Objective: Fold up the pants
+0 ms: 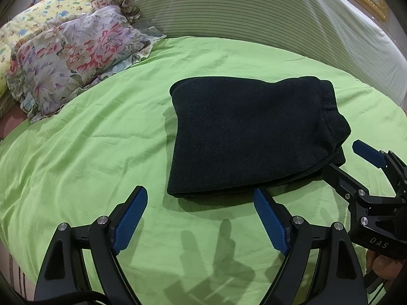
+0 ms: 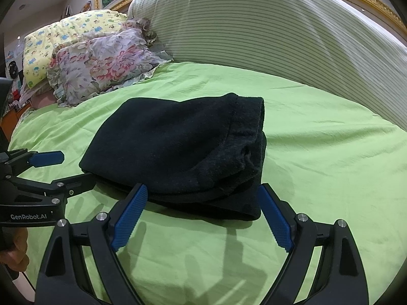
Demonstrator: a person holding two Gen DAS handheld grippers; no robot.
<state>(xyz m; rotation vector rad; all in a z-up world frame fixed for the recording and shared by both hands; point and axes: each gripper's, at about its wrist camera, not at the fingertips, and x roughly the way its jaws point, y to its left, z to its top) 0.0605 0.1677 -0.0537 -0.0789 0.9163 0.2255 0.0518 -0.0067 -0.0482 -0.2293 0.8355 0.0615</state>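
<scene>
The black pants (image 1: 251, 137) lie folded into a compact stack at the centre of the frame on the green bed sheet (image 1: 101, 139). My left gripper (image 1: 201, 218) hangs just short of their near edge, fingers spread apart and empty. My right gripper (image 2: 203, 216) is likewise wide open at the stack's near edge. A floral pillow (image 1: 68, 58) sits upper left.

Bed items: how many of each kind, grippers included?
Pants: 1
Pillows: 2, a floral pillow and a yellow pillow
Grippers: 2, the left gripper and right gripper, both open
Total: 5
</scene>
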